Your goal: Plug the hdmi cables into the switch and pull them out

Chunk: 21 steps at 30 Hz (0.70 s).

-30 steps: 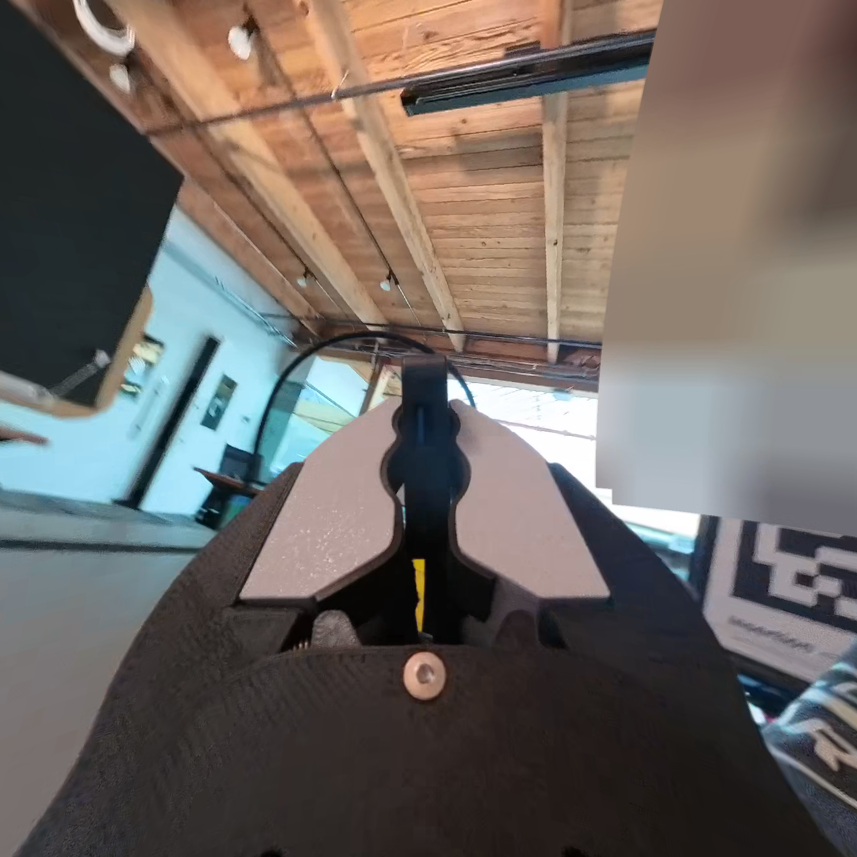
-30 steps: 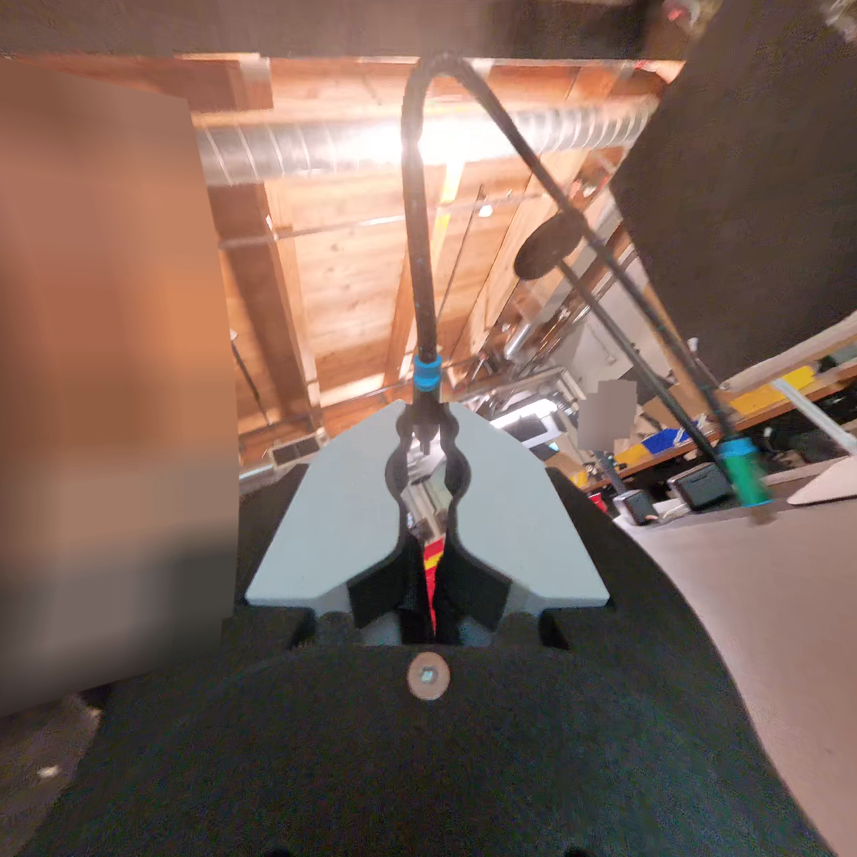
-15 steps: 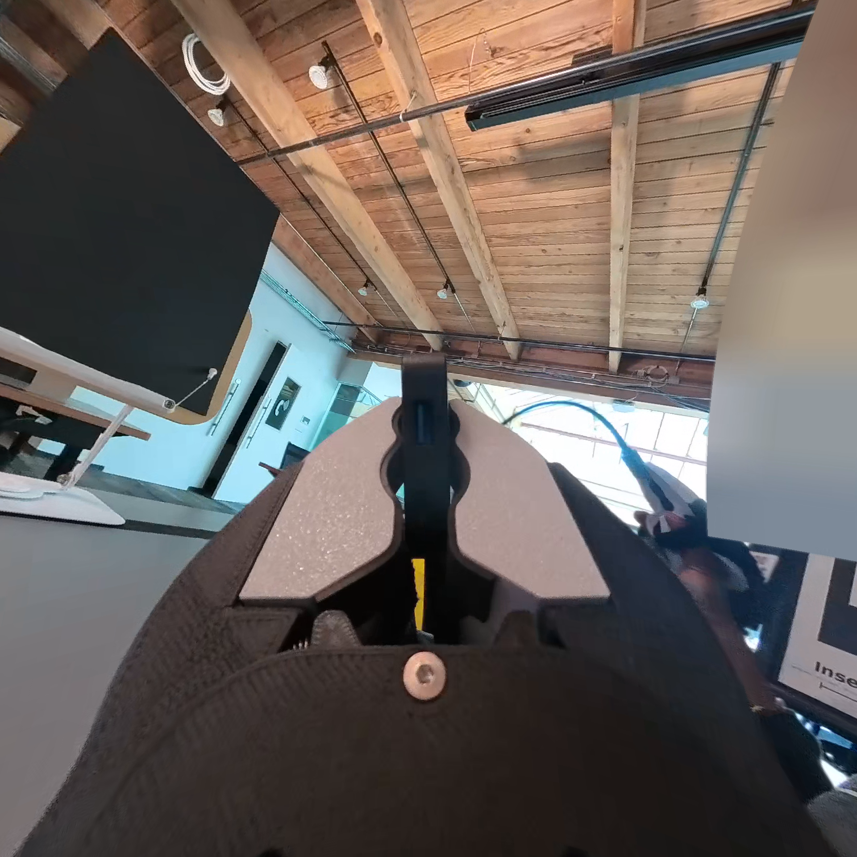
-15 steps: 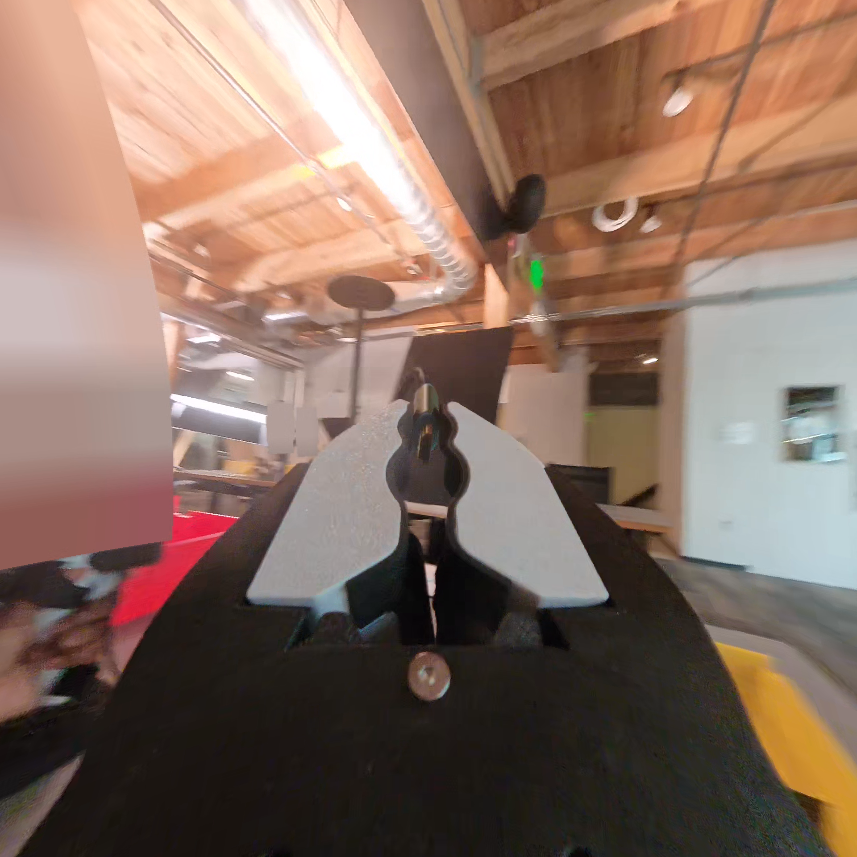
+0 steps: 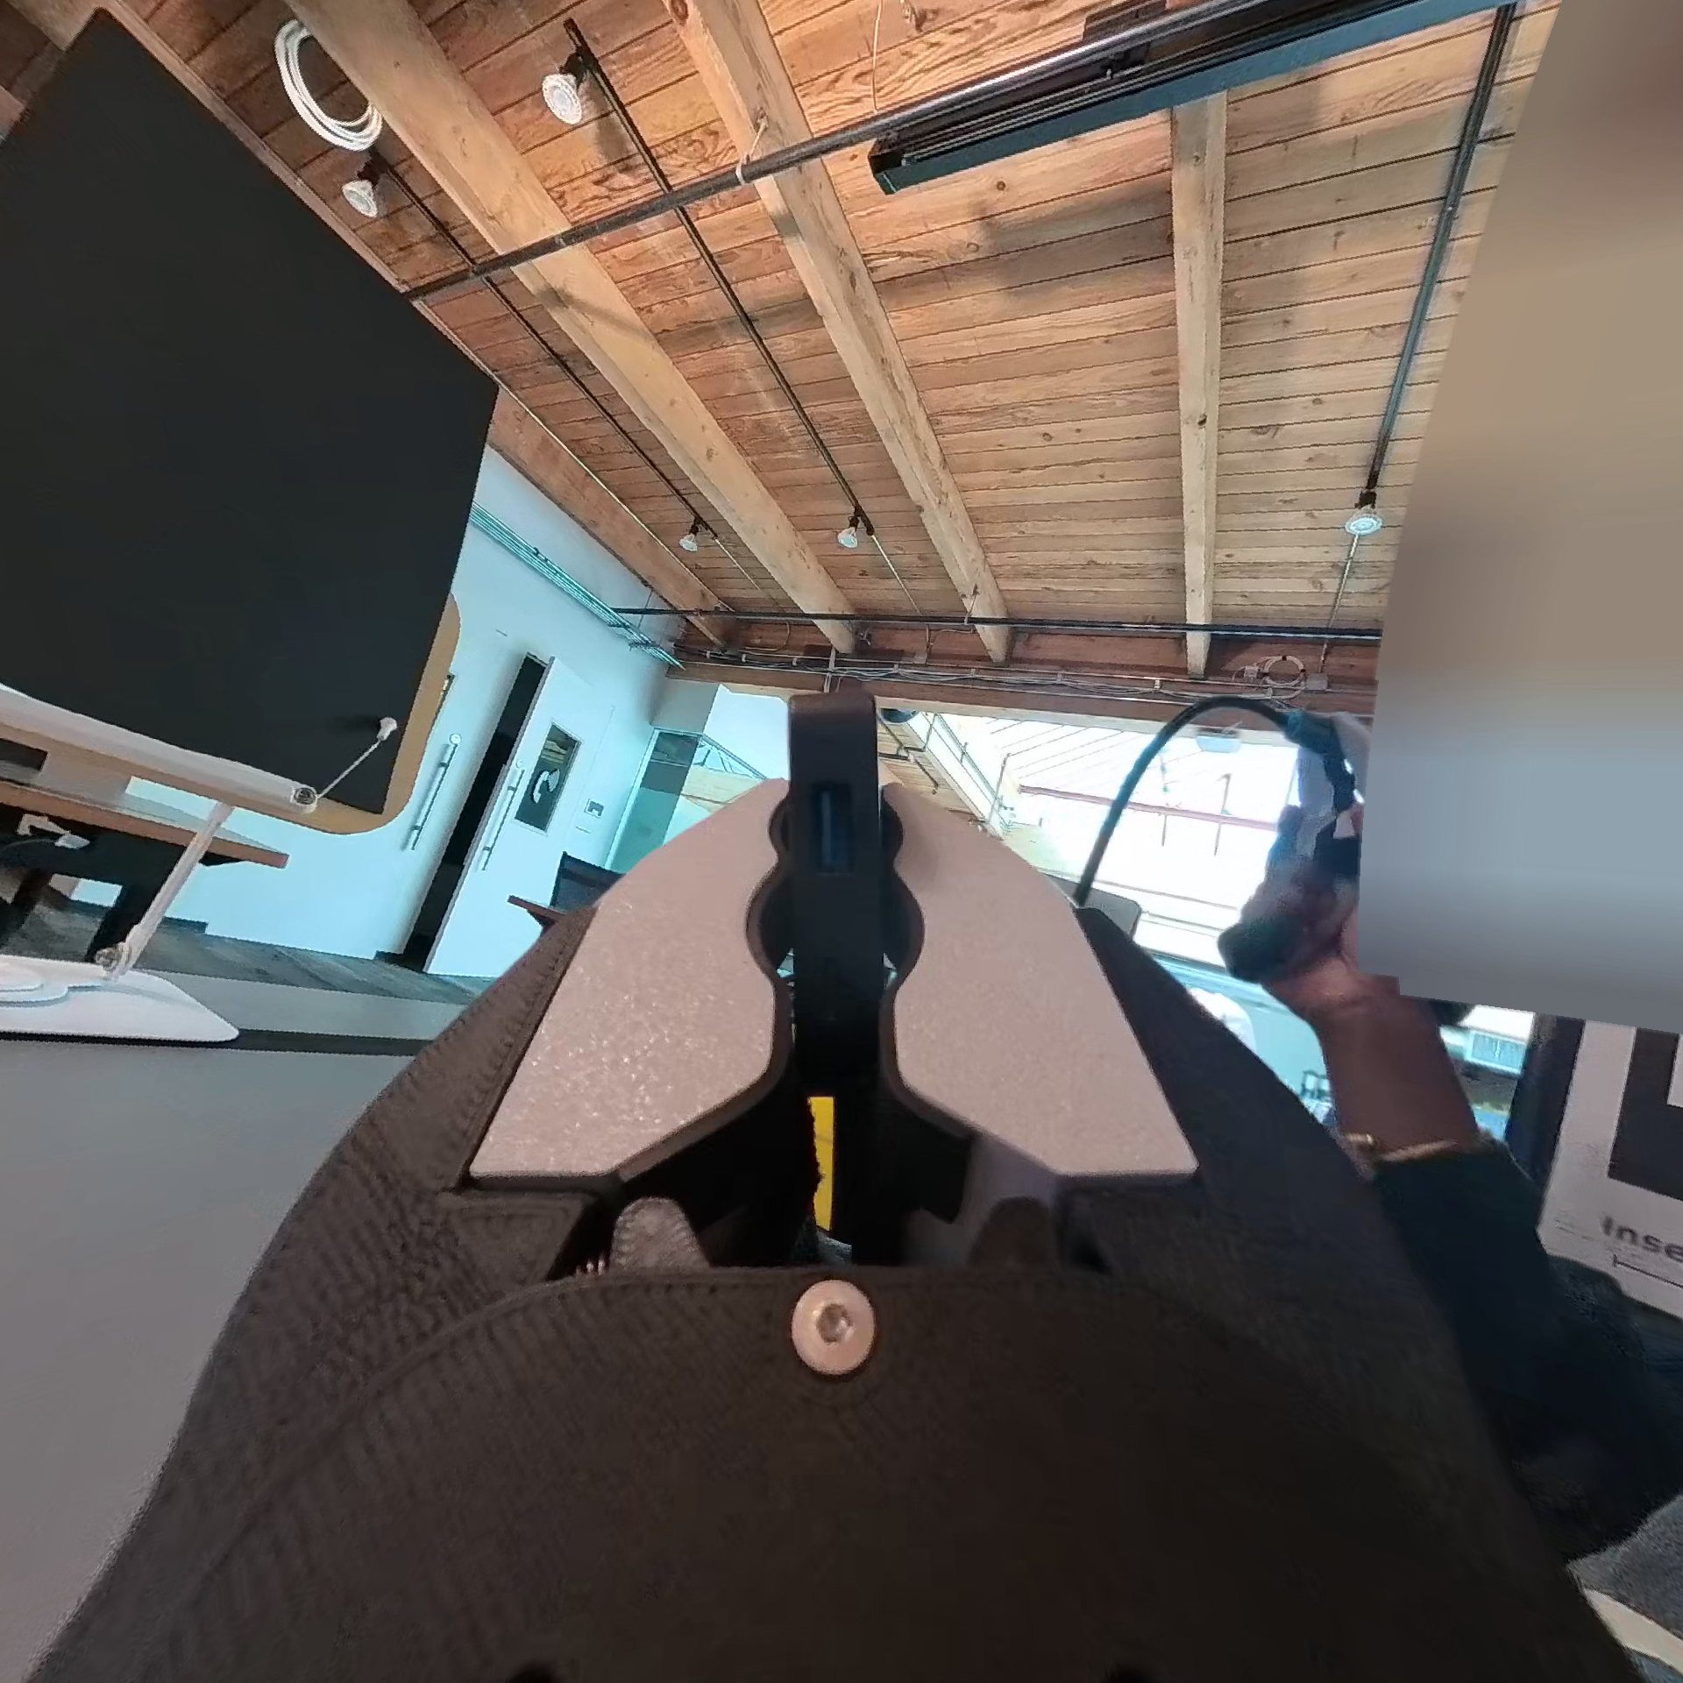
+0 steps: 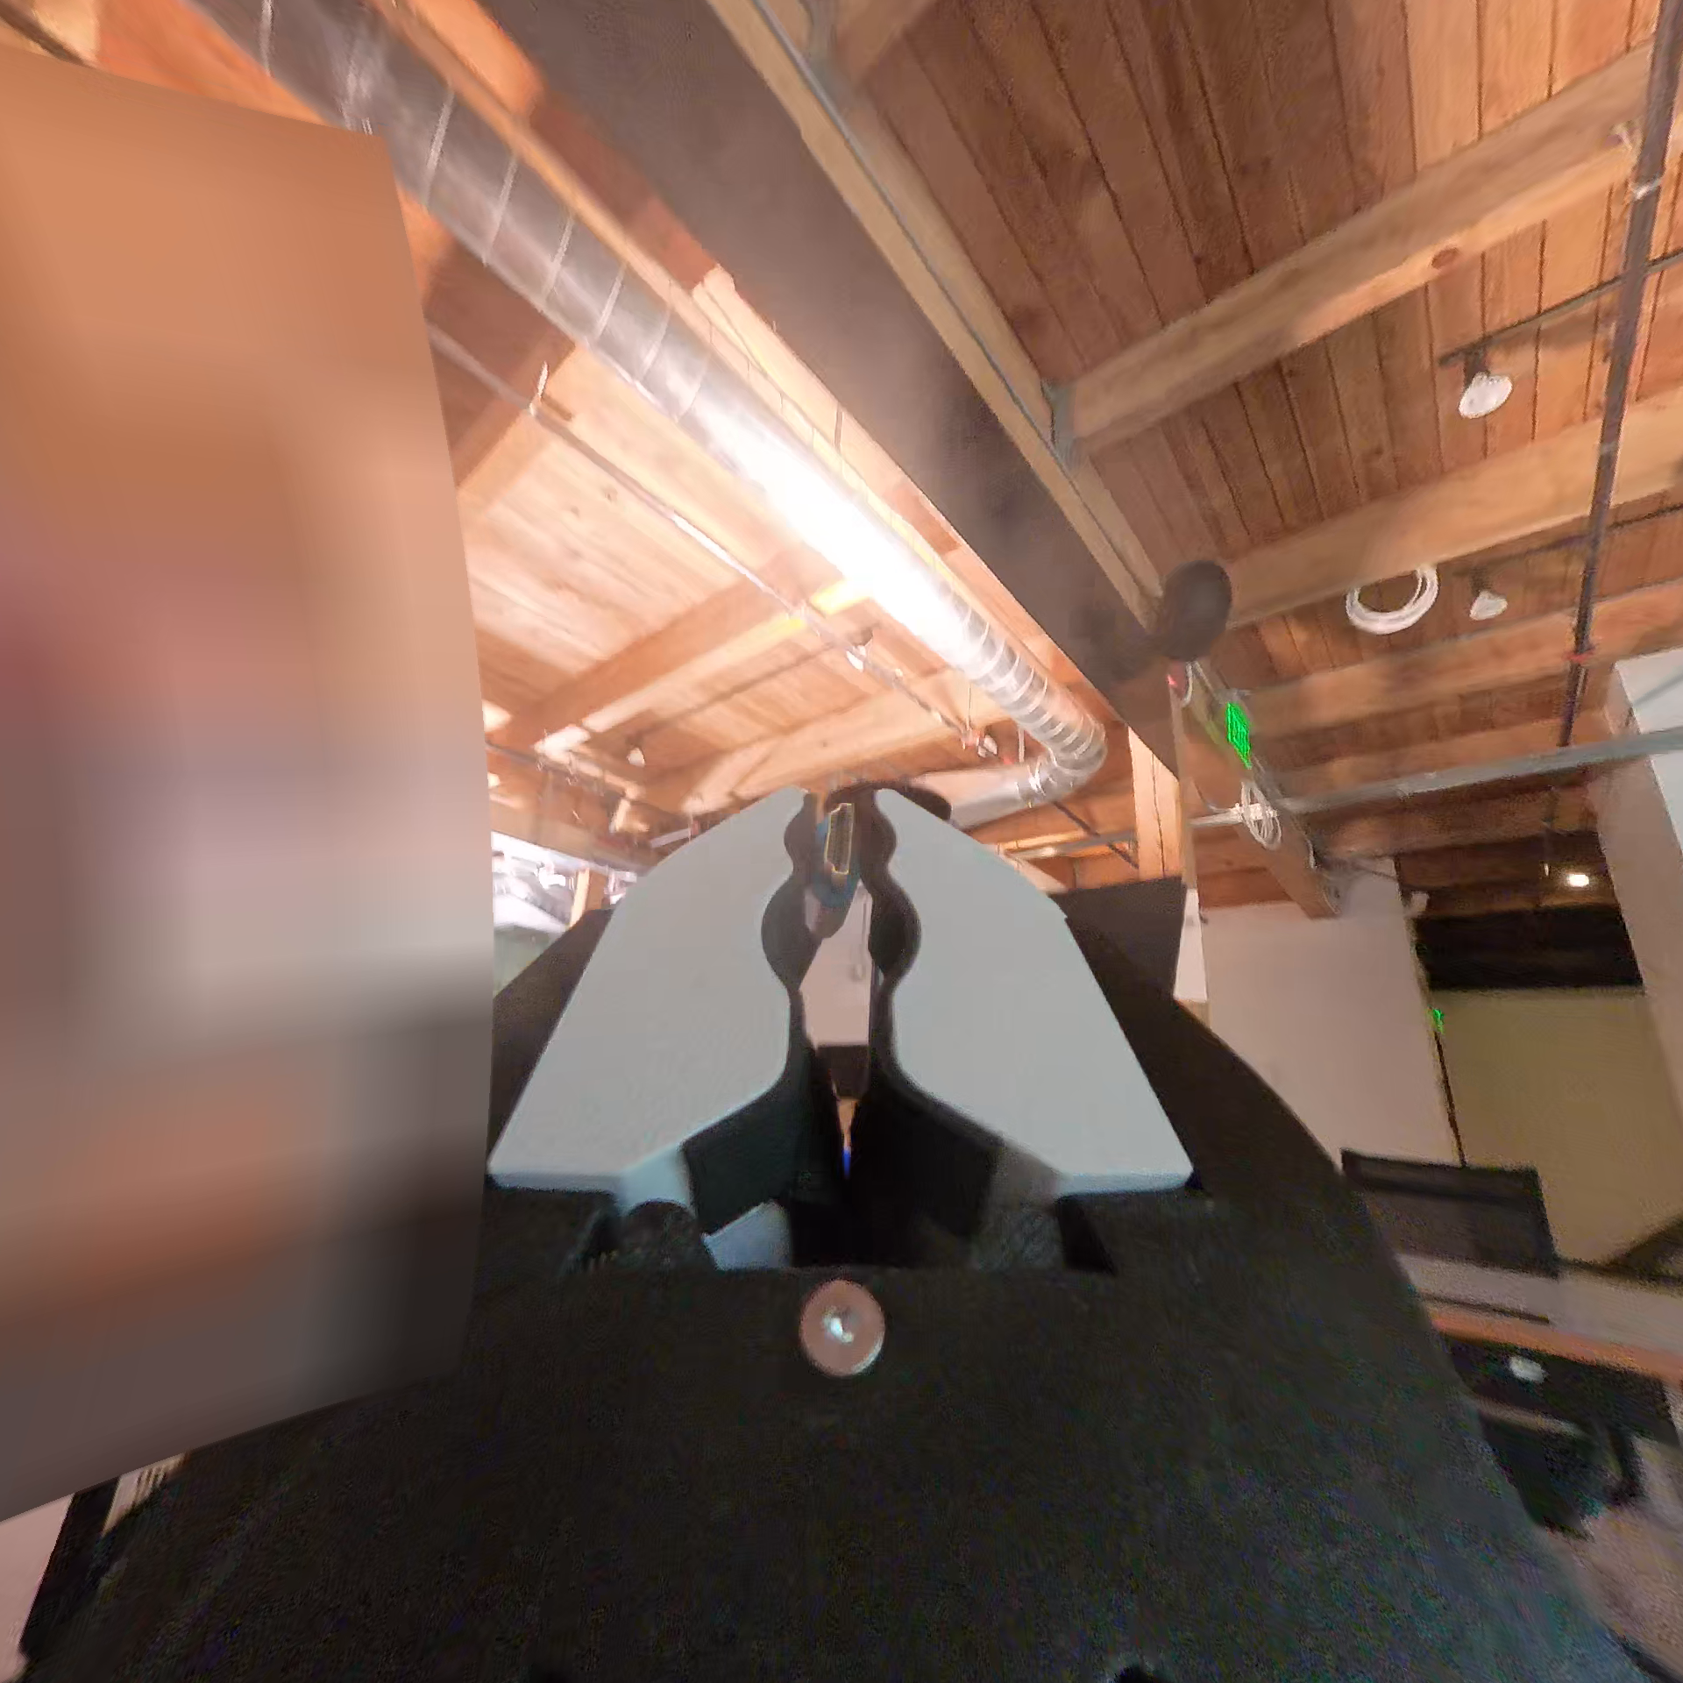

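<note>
Risk first: a missed or crooked insertion. Both views tilted up at the ceiling, plug and port not lined up in either one, so any push now is likely to scrape the plug against the switch body. Second risk: a twist in the grip, since the plug looks slightly skewed between the pads, and pull from the trailing cable could turn it further.

Left tool [image 5: 833,794]: nearly shut, clamped on the switch [image 5: 831,742], a thin black block held edge-on and poking past the tips, with one slot-shaped port showing. Grey surface [image 5: 137,1229] low on the left.

Right tool [image 6: 842,803]: closed to a narrow gap, pinching the HDMI plug [image 6: 838,842], with its gold metal end pointing away from the camera and a blue band just behind it.

Farther off in the left wrist view: black cable [image 5: 1125,792] arching up to a person's hand [image 5: 1302,920], well apart from the switch. Beyond that, a wooden ceiling [image 5: 1047,410] with beams and track lights.
</note>
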Tool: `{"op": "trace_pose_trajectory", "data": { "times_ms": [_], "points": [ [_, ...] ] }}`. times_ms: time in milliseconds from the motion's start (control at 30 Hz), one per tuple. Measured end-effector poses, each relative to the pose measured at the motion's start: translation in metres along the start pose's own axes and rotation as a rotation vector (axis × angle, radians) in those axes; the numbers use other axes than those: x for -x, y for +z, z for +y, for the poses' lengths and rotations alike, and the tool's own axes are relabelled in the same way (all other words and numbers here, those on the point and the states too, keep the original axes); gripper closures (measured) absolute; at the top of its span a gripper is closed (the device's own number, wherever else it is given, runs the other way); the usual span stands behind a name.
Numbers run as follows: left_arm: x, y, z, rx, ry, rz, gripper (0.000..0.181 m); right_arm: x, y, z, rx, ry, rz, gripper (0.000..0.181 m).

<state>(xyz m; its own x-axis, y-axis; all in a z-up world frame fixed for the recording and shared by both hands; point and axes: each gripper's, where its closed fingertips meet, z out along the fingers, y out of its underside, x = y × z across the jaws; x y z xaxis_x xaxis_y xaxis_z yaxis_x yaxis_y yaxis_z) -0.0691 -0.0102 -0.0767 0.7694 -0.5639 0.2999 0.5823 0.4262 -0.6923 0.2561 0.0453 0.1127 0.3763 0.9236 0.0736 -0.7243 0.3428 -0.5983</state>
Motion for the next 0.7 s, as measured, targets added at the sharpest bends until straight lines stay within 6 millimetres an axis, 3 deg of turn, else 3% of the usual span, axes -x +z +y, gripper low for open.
{"op": "trace_pose_trajectory", "data": {
  "times_ms": [133, 233, 333, 433, 533, 700],
  "points": [
    [0.0, 0.001, 0.003, 0.014, -0.006, 0.003, 0.168, -0.016, 0.016, -0.039, -0.139, 0.023, 0.027, 0.174],
    [0.0, 0.002, 0.003, 0.018, 0.0, 0.006, 0.168, -0.026, 0.035, -0.056, -0.147, 0.01, 0.029, 0.174],
    [0.0, 0.002, 0.005, 0.024, -0.014, 0.008, 0.168, -0.046, 0.05, -0.065, -0.092, -0.113, 0.051, 0.173],
    [0.0, 0.002, 0.005, 0.024, -0.022, 0.008, 0.168, -0.083, 0.053, -0.043, 0.104, -0.22, 0.073, 0.173],
    [0.0, 0.002, 0.006, 0.029, -0.02, 0.009, 0.168, -0.104, 0.041, -0.027, 0.095, -0.127, 0.036, 0.176],
    [0.001, 0.003, 0.009, 0.042, -0.018, 0.009, 0.168, -0.111, 0.02, 0.007, 0.137, 0.075, -0.037, 0.177]
  ]
}}
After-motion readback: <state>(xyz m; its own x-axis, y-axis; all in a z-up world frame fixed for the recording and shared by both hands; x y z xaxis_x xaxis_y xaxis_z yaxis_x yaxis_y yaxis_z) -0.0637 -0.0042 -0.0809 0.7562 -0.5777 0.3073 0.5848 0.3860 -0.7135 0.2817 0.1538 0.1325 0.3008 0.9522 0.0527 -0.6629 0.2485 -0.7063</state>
